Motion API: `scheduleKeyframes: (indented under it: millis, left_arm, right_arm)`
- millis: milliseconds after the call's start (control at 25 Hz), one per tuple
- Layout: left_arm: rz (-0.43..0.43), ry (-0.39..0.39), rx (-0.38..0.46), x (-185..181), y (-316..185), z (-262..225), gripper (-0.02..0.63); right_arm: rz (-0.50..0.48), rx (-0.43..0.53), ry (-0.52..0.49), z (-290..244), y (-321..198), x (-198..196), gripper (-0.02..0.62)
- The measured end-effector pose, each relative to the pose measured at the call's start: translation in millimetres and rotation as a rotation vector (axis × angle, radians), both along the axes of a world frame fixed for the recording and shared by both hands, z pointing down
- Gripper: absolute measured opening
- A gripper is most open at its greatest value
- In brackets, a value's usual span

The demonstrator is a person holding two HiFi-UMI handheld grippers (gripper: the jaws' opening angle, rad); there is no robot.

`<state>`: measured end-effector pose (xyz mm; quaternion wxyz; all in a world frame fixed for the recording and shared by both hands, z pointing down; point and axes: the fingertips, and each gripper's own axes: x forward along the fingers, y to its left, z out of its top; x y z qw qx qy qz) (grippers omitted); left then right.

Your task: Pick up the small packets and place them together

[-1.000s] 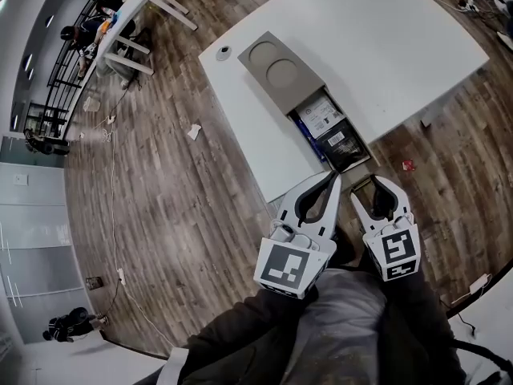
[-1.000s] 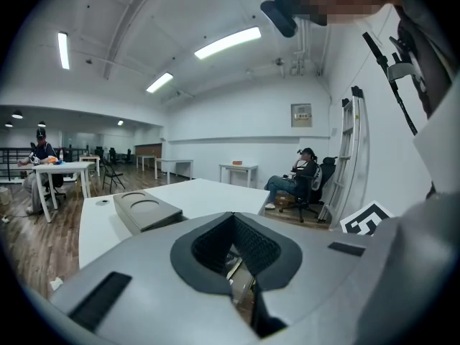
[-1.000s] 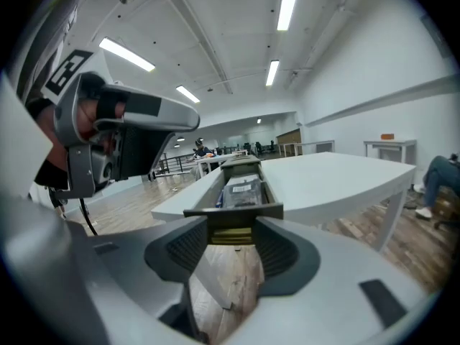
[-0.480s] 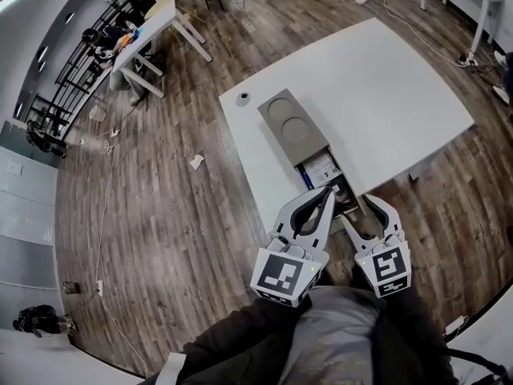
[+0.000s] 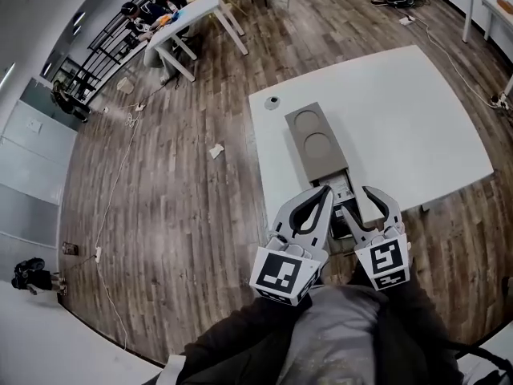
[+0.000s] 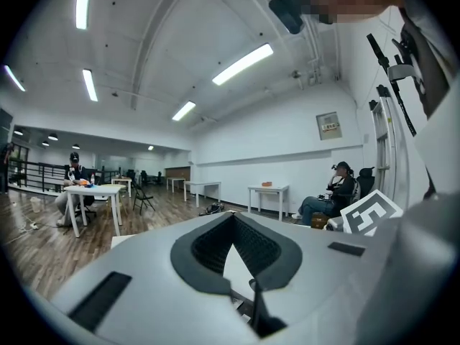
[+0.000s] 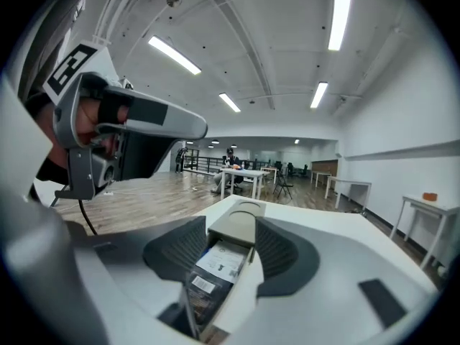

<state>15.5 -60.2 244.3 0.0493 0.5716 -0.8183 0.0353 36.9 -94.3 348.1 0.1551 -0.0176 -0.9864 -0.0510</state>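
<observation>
On the white table [image 5: 401, 119] lies a grey-brown tray [image 5: 317, 143] with two round hollows. A white packet [image 5: 342, 189] and a dark packet [image 5: 343, 221] lie at its near end, partly hidden behind my grippers. My left gripper [image 5: 325, 192] hangs over that near end, fingertips meeting, nothing in them. My right gripper [image 5: 362, 208] hovers beside it, open; its jaws have just been opening and hold nothing. In the right gripper view the white packet [image 7: 221, 262] and the dark packet [image 7: 205, 290] show beyond the right gripper [image 7: 230, 230]. The left gripper [image 6: 233, 218] points out level over the table.
A small round object [image 5: 273, 101] sits at the table's far left corner. A paper scrap [image 5: 215, 151] lies on the wood floor. Other tables [image 5: 192, 14] with seated people stand far off. A seated person [image 6: 327, 196] is beyond the table.
Both grippers have risen and now cover the tray's near end, where the packets showed fully before. The right jaws stand wider apart. The left jaws stay together.
</observation>
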Motion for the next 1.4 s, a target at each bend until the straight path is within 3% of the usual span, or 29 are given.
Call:
scheduleKeyframes:
  millis: [200, 480, 680, 840, 1040, 1080, 1320, 1400]
  left_arm:
    - [-0.106, 0.027, -0.034, -9, 5, 11, 0.003]
    - [-0.220, 0.075, -0.046, -52, 24, 37, 0.003]
    - [-0.209, 0.128, -0.032, -90, 29, 54, 0.003]
    - [-0.181, 0.156, -0.008, -119, 26, 57, 0.003]
    - [-0.162, 0.206, 0.000, -144, 27, 71, 0.003]
    - [-0.161, 0.218, -0.002, -147, 27, 75, 0.003]
    - [-0.149, 0.252, -0.006, -150, 23, 89, 0.003]
    - [-0.155, 0.257, -0.009, -149, 27, 90, 0.003]
  right_arm:
    - [-0.139, 0.047, 0.101, 23, 8, -16, 0.215]
    - [-0.317, 0.133, 0.288, 75, 36, -47, 0.216]
    - [-0.381, 0.182, 0.500, 114, 44, -65, 0.282]
    - [-0.373, 0.222, 0.661, 141, 38, -72, 0.290]
    - [-0.342, 0.296, 0.763, 155, 28, -77, 0.288]
    - [-0.335, 0.305, 0.766, 155, 26, -77, 0.281]
    - [-0.264, 0.353, 0.729, 149, 9, -87, 0.055]
    - [-0.270, 0.340, 0.715, 147, 12, -87, 0.040]
